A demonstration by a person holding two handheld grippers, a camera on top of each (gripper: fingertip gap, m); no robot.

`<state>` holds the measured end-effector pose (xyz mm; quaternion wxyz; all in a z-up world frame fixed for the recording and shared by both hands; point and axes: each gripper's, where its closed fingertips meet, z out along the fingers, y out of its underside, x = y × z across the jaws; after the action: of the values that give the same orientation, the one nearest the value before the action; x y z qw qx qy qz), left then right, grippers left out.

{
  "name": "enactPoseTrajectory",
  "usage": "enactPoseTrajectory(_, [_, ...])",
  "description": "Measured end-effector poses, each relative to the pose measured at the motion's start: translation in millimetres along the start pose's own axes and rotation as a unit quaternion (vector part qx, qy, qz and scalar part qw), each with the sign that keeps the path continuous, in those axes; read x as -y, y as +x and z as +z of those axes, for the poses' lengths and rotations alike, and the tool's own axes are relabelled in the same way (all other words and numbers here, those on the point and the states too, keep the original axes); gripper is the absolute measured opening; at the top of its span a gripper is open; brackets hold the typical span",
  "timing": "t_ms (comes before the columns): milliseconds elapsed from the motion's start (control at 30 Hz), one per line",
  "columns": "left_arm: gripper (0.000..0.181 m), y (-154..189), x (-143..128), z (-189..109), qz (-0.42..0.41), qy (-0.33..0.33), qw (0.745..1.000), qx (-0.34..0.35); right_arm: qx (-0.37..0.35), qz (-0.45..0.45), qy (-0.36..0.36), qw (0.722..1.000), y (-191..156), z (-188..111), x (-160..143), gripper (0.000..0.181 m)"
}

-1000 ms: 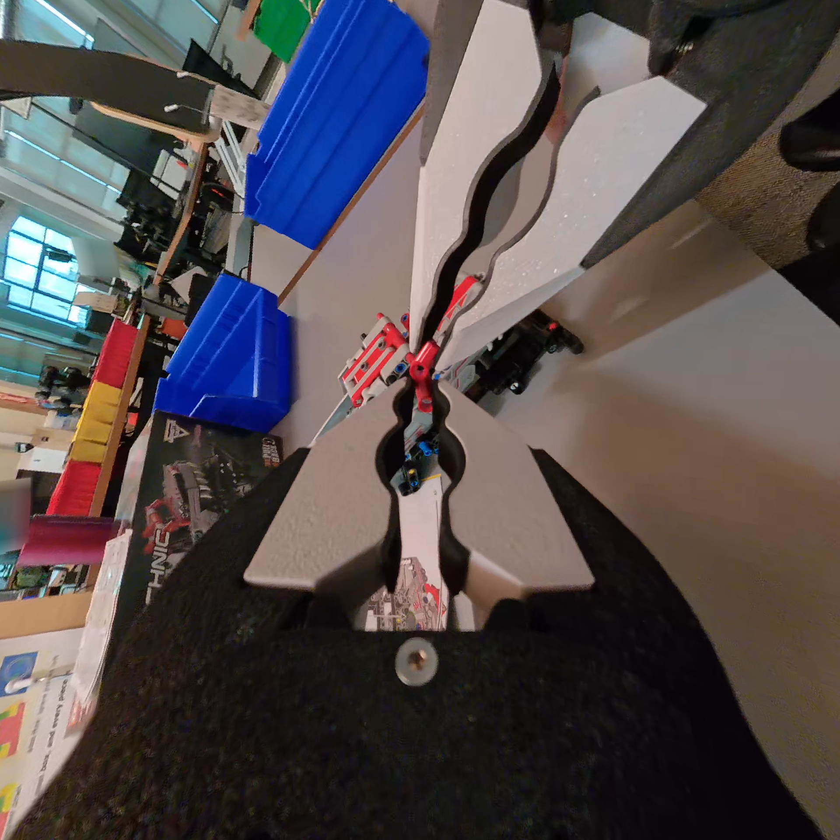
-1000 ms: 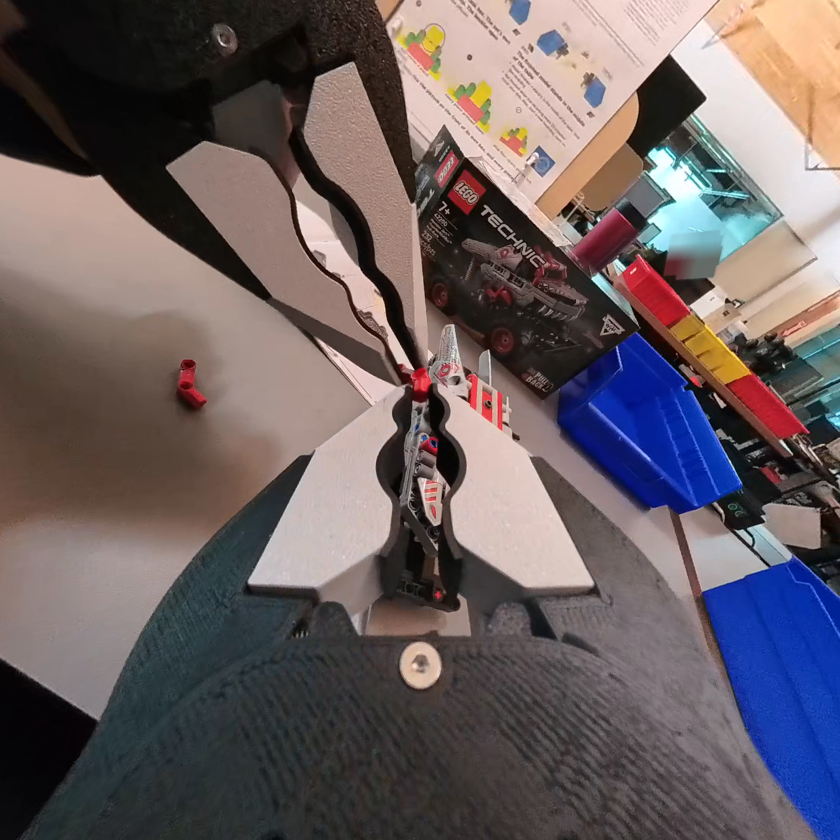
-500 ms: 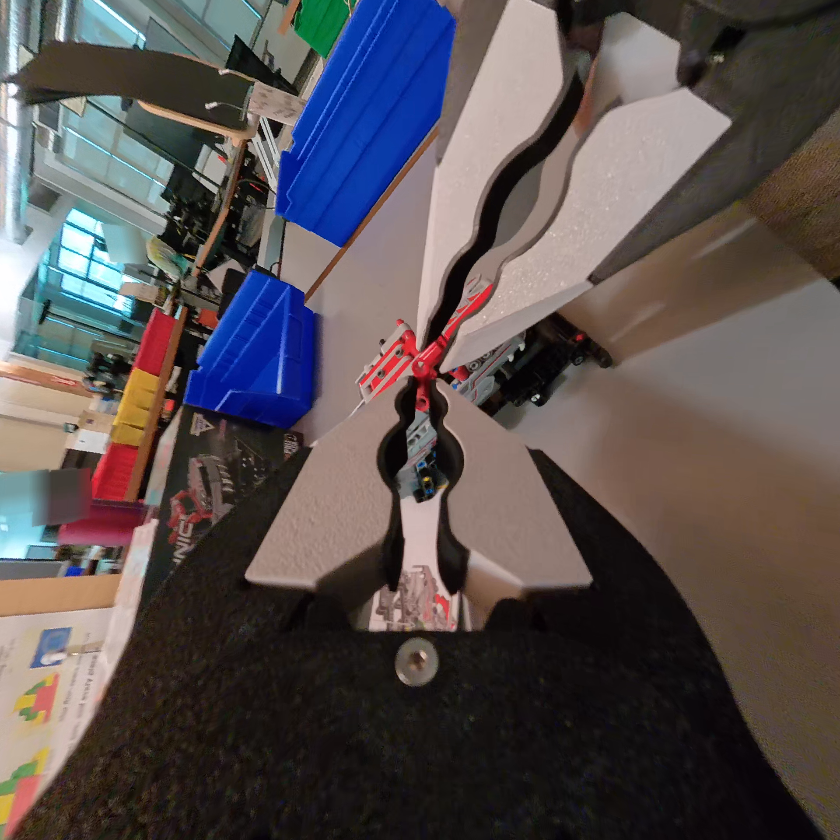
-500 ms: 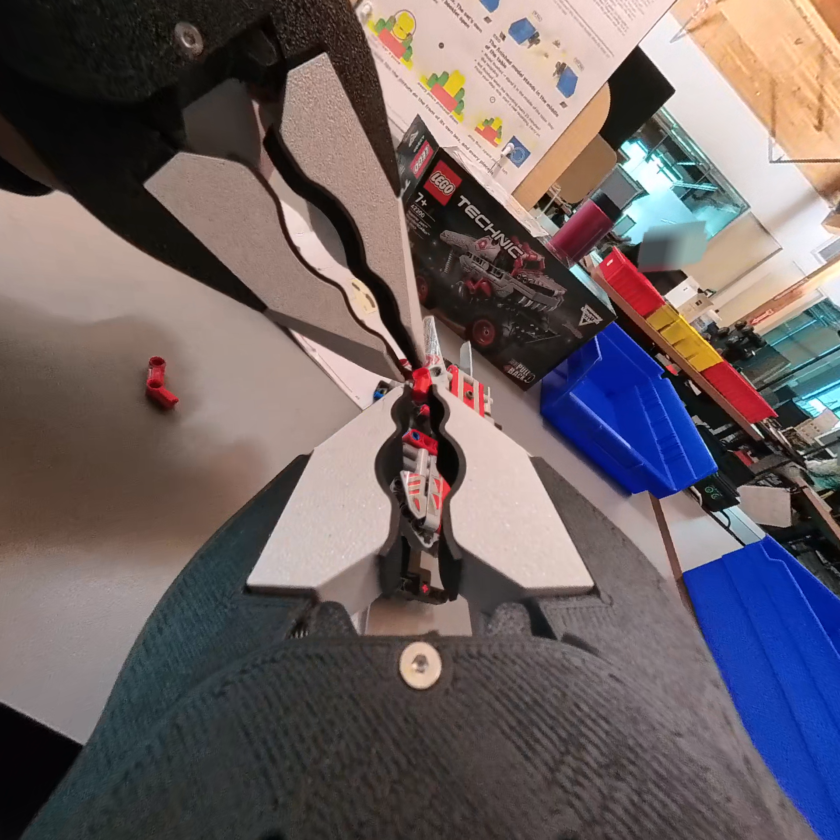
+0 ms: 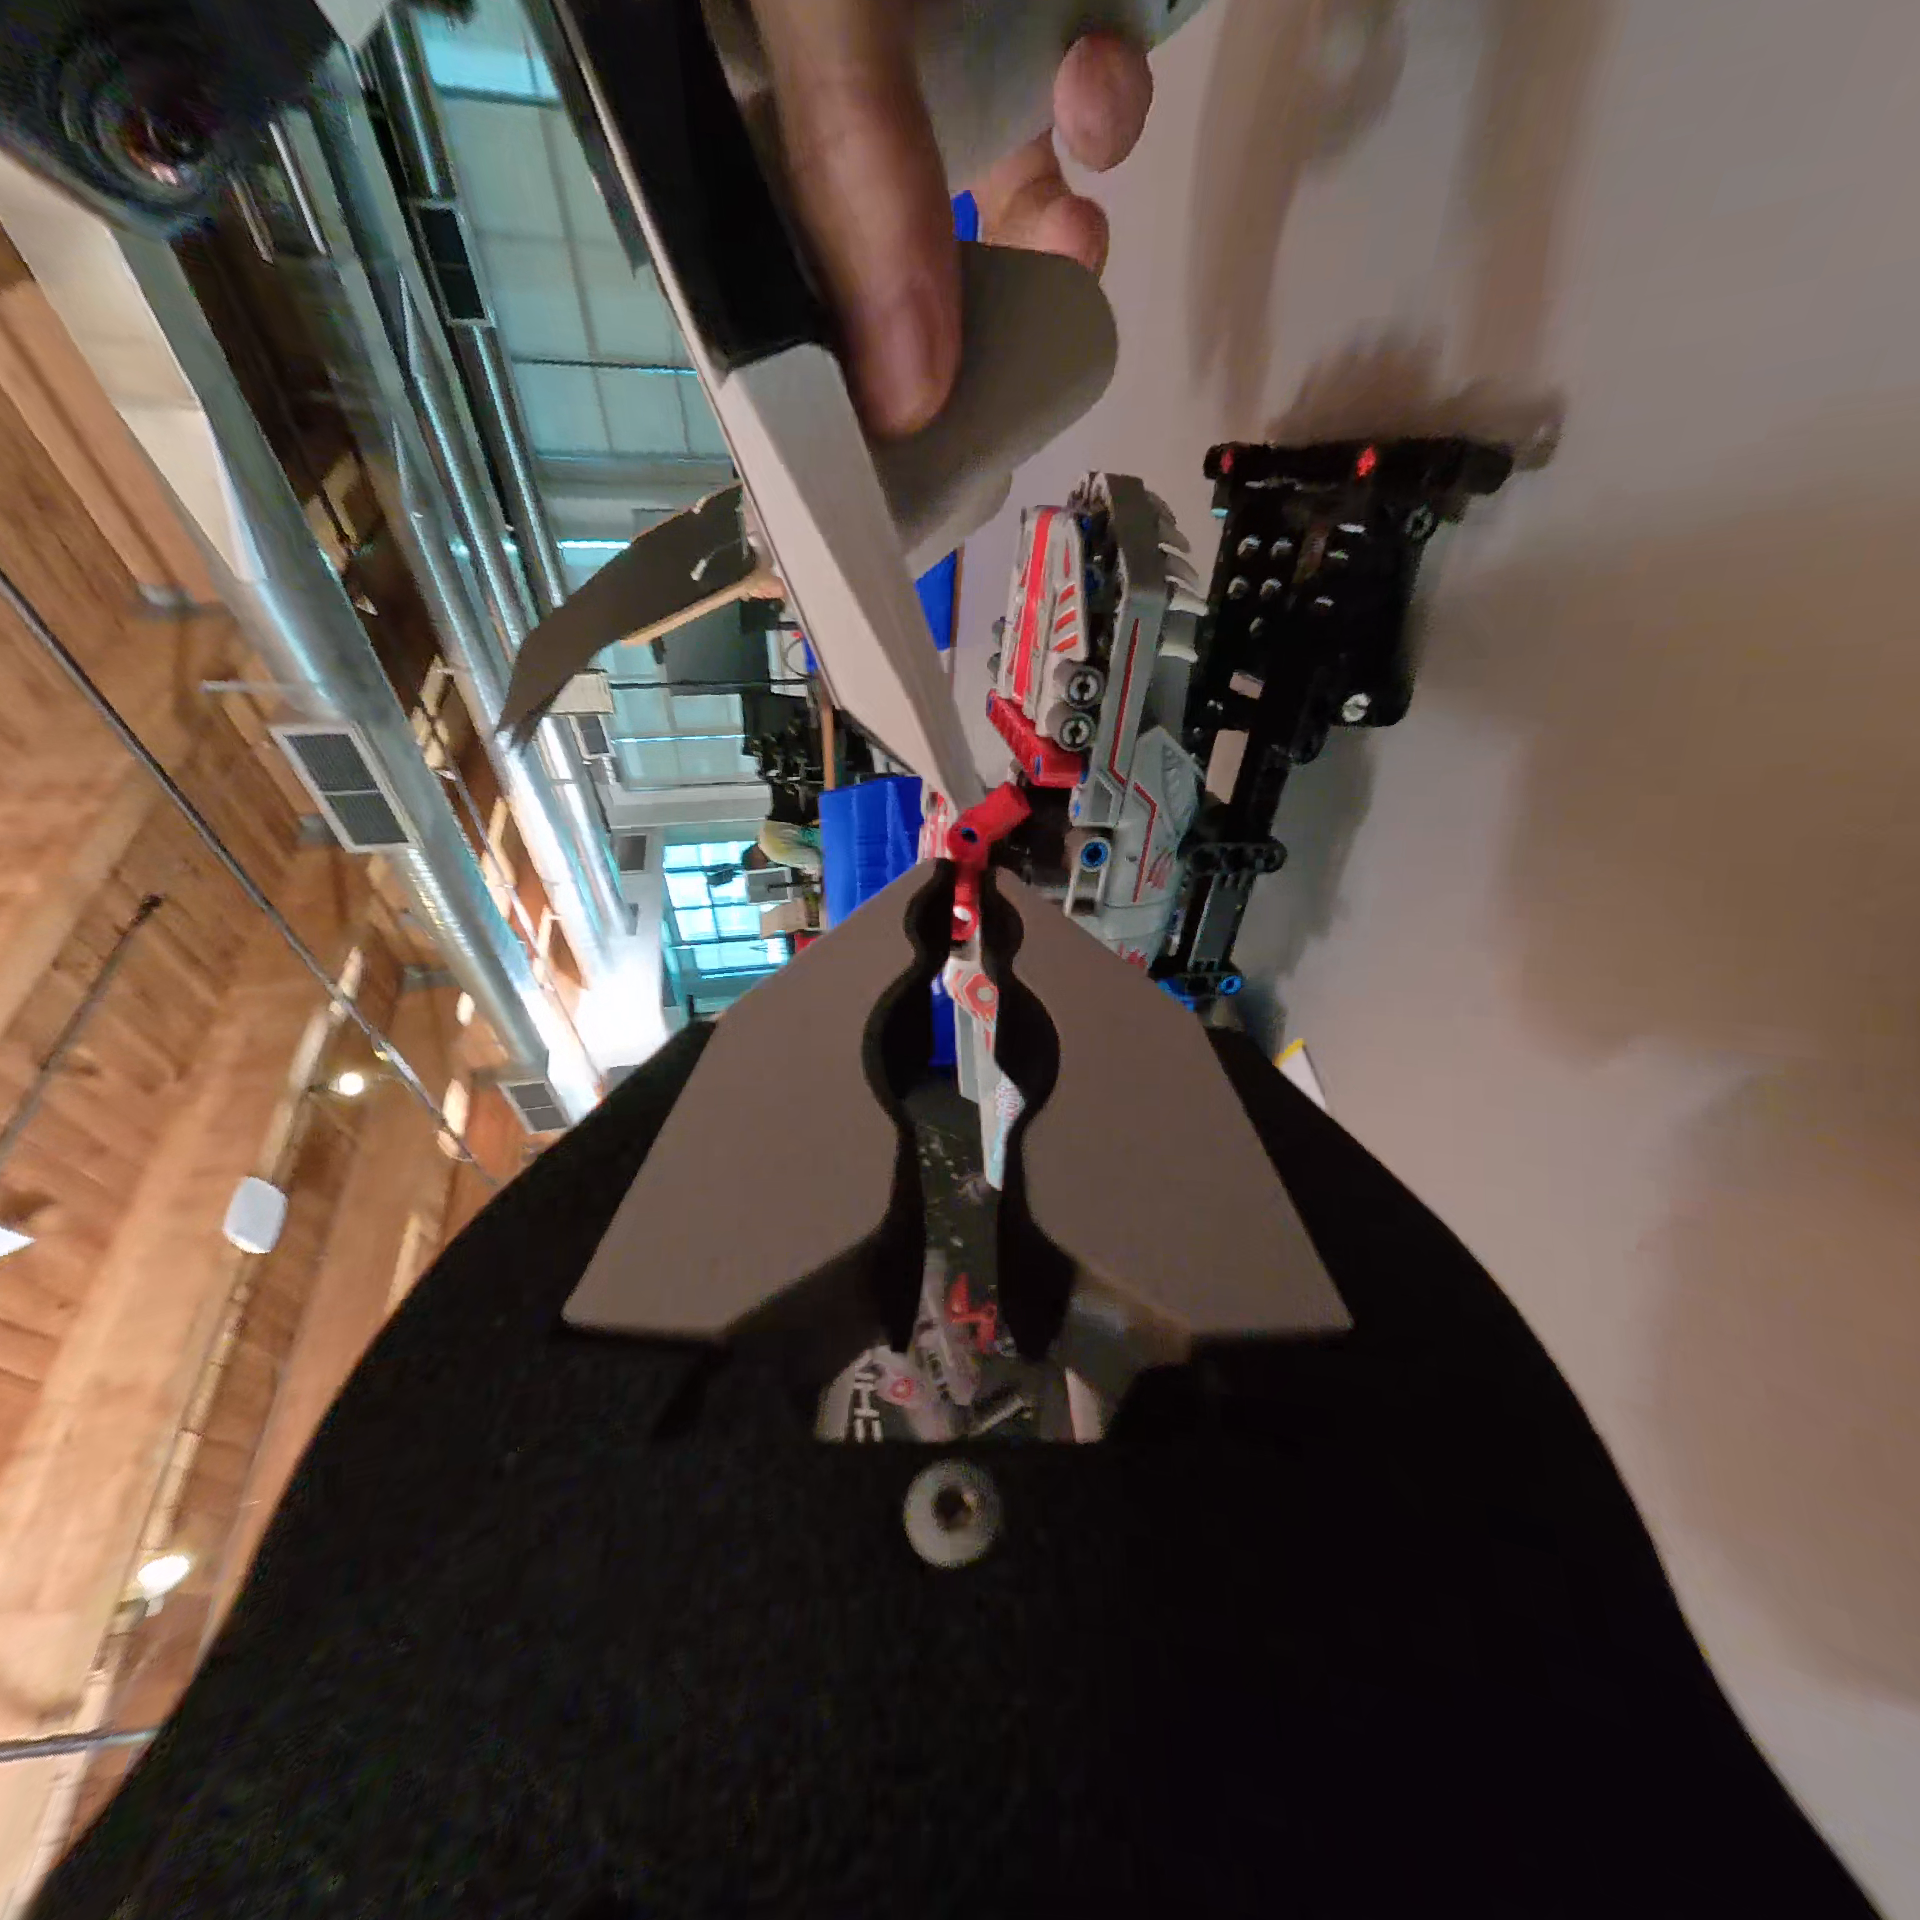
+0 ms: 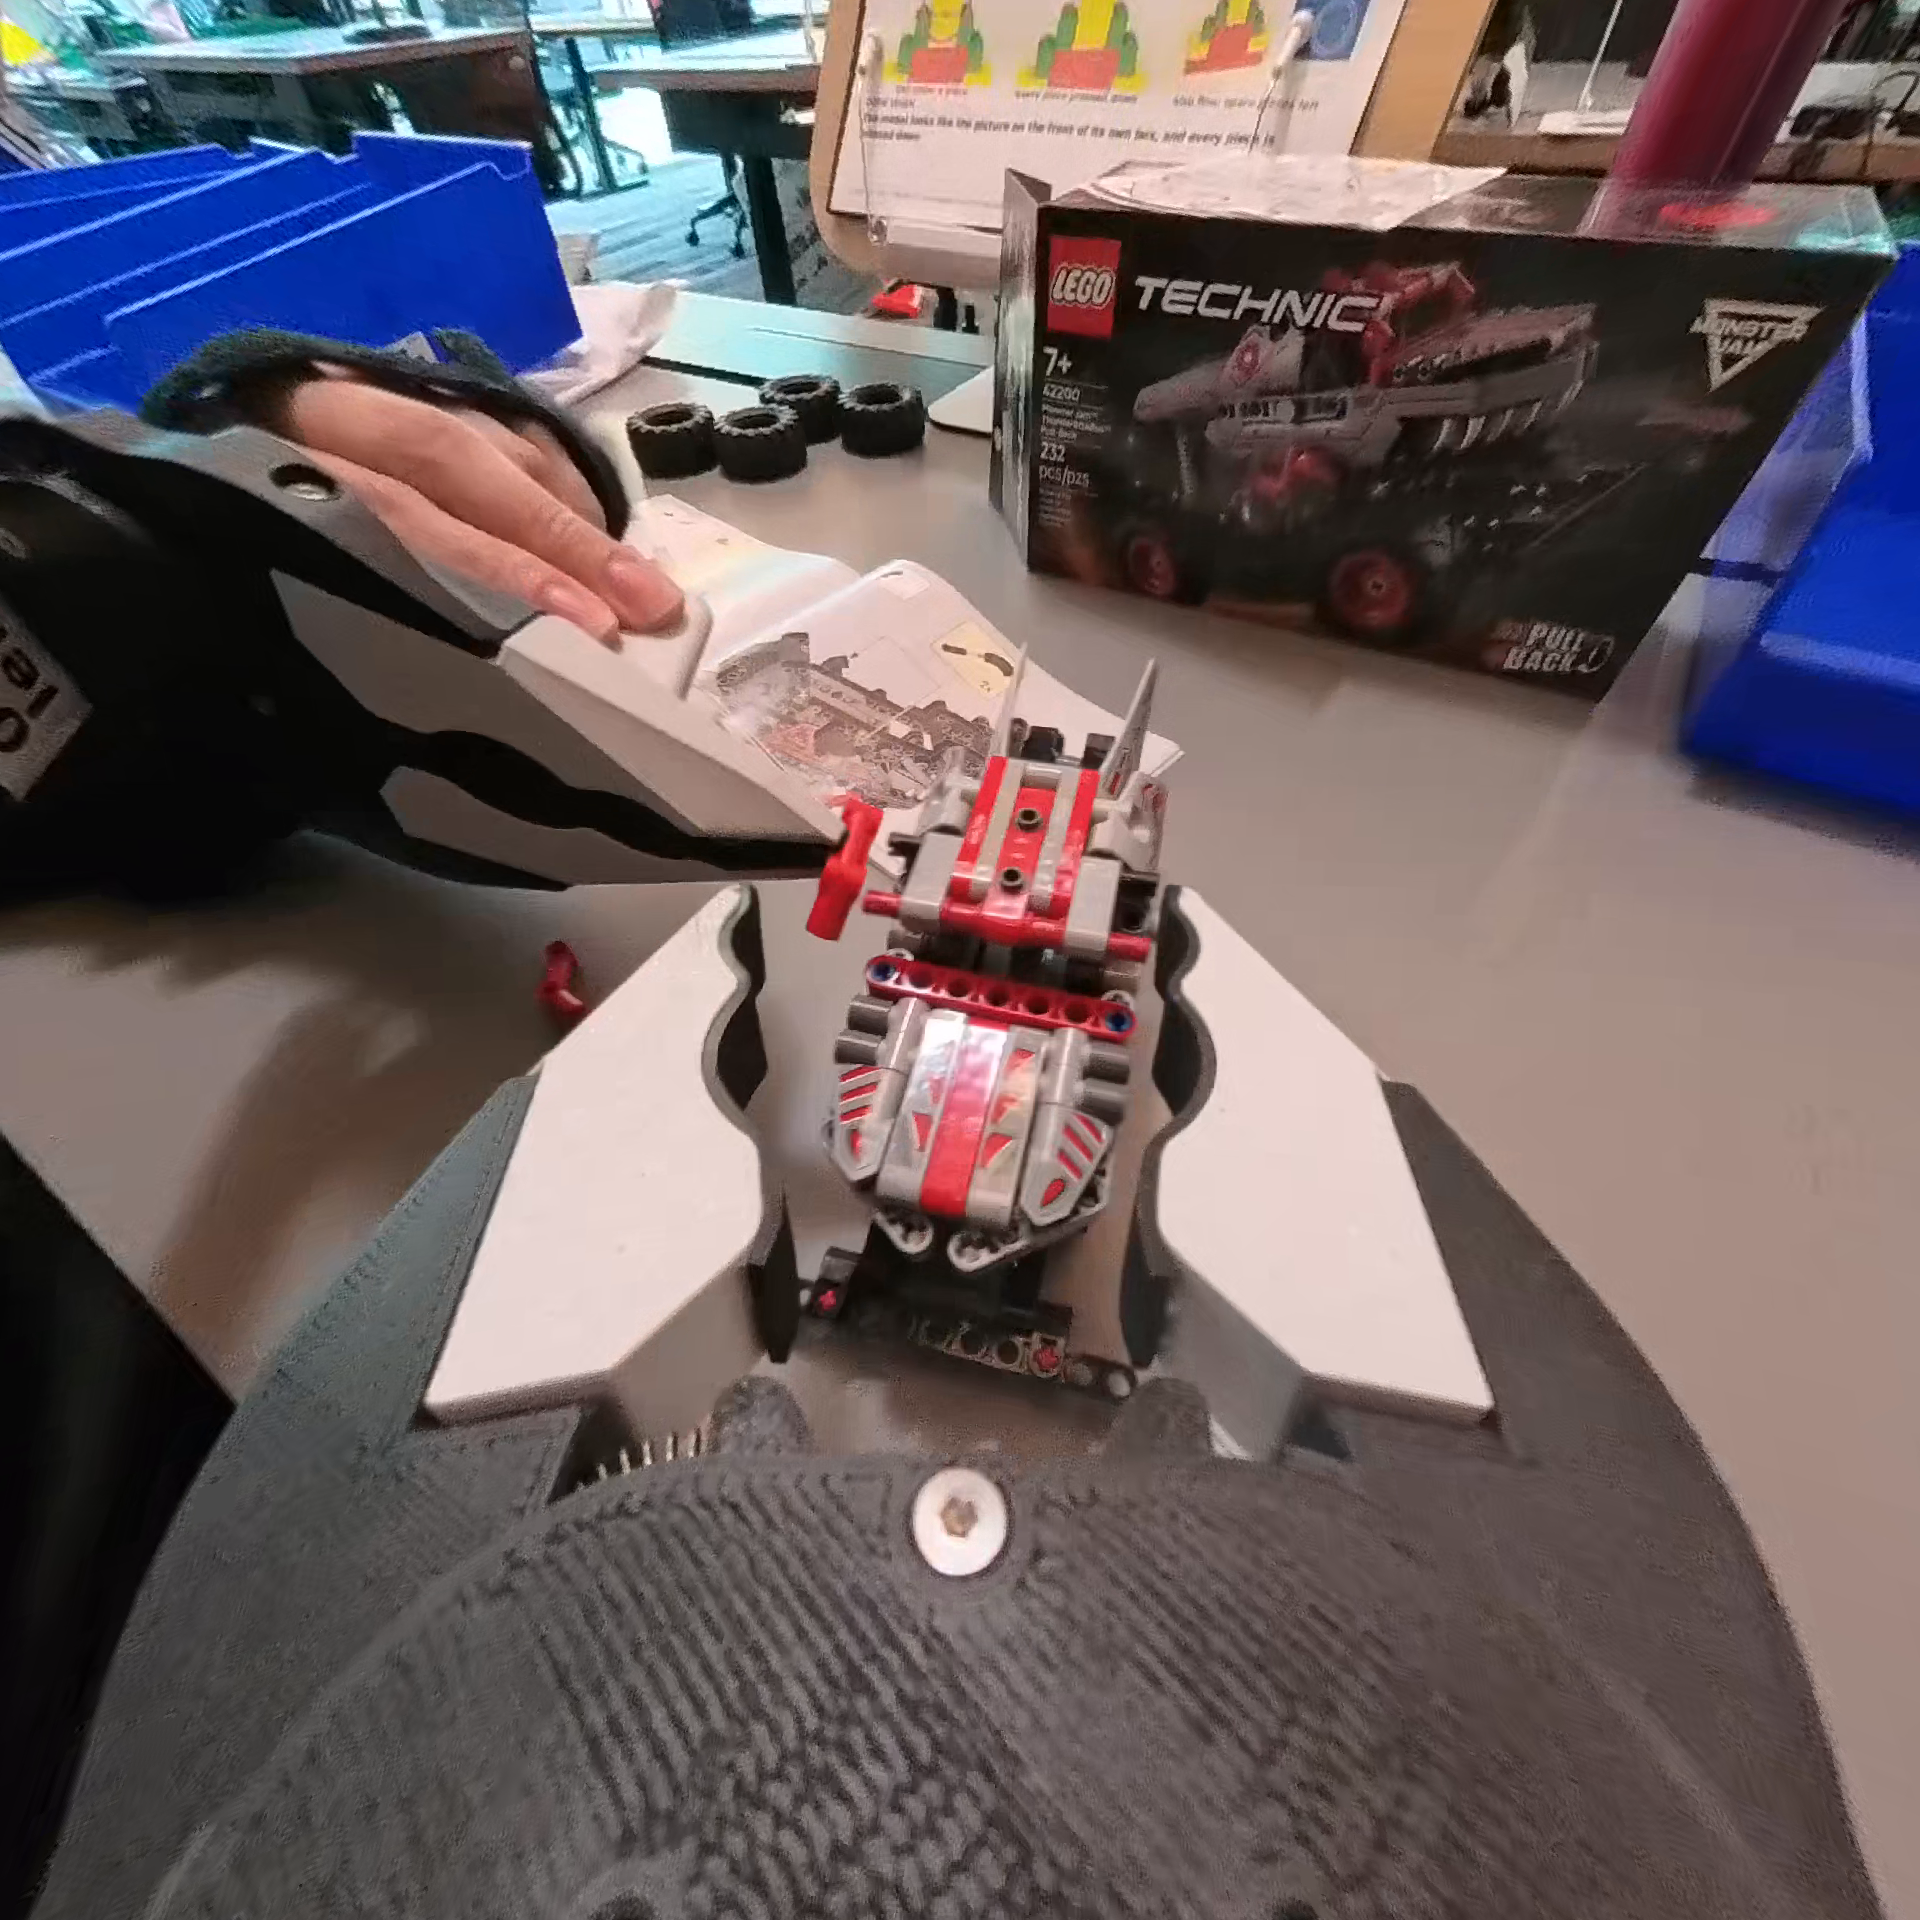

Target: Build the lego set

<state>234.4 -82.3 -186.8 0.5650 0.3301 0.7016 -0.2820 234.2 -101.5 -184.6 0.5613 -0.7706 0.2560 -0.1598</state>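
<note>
The grey, red and black lego truck (image 6: 987, 1049) stands on the table between the wide-open fingers of my right gripper (image 6: 956, 904). My left gripper (image 6: 831, 844) comes in from the left, shut on a small red connector (image 6: 844, 868), and holds it against the truck's left rear corner. A person's hand (image 6: 488, 509) rests on it. In the left wrist view the left gripper (image 5: 961, 883) pinches the red connector (image 5: 977, 836) beside the truck (image 5: 1143, 707). A right gripper finger (image 5: 852, 561) points down at it there.
A second small red piece (image 6: 561, 979) lies on the table left of my right gripper. The open instruction booklet (image 6: 831, 644), several black tyres (image 6: 774, 426) and the set's box (image 6: 1403, 436) lie behind. Blue bins stand at the left (image 6: 260, 249) and right (image 6: 1818, 644). Both grippers' tips are close together, under 4 cm apart.
My right gripper has opened from nearly shut to wide and now straddles the truck. Both views have swung round. My left gripper still holds the red connector at the truck.
</note>
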Motion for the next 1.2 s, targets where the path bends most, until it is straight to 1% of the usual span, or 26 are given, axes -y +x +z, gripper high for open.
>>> enactPoseTrajectory(67, [0.001, -1, -2, -1, 0.019, -0.005, 1.0, 0.008, 0.006, -0.002, -0.021, 1.0, 0, 3, -6, 0.076])
enactPoseTrajectory(133, [0.001, -1, 0, -1, 0.042, 0.0, 0.999, 0.012, -0.016, -0.024, -0.037, 0.999, 7, 0, -9, 0.078])
enactPoseTrajectory(200, [0.001, -2, 3, -3, 0.055, 0.008, 0.998, 0.02, -0.043, -0.028, -0.015, 0.999, 16, -5, 0, 0.084])
enactPoseTrajectory(267, [0.001, -3, 6, -3, 0.067, 0.015, 0.997, 0.026, -0.022, -0.012, -0.011, 1.0, 12, -5, 1, 0.082])
enactPoseTrajectory(333, [0.001, -4, 9, -2, 0.08, 0.026, 0.996, 0.038, -0.004, -0.006, -0.032, 0.999, 8, 1, -8, 0.082])
enactPoseTrajectory(400, [0.001, -2, 11, -2, 0.088, 0.036, 0.995, 0.037, 0.006, -0.005, -0.033, 0.999, 5, 5, -12, 0.084])
enactPoseTrajectory(500, [0.001, -5, 10, -2, 0.082, 0.044, 0.995, 0.045, 0.017, 0.011, -0.008, 1.0, 3, 5, -6, 0.076])
enactPoseTrajectory(767, [0.0, -3, 16, 1, 0.054, 0.061, 0.995, 0.053, 0.009, 0.008, 0.003, 1.0, 6, 9, -6, 0.067])
enactPoseTrajectory(933, [0.0, -3, 17, 0, 0.056, 0.062, 0.995, 0.063, 0.006, 0.012, 0.011, 1.0, 6, 10, -6, 0.066])
enactPoseTrajectory(1133, [0.0, -2, 18, 0, 0.074, 0.052, 0.993, 0.072, 0.0, -0.006, 0.005, 1.0, 8, 11, -6, 0.066])
enactPoseTrajectory(1200, [0.0, -2, 19, -3, 0.067, 0.057, 0.993, 0.076, -0.002, -0.017, 0.003, 1.0, 8, 12, -7, 0.066])
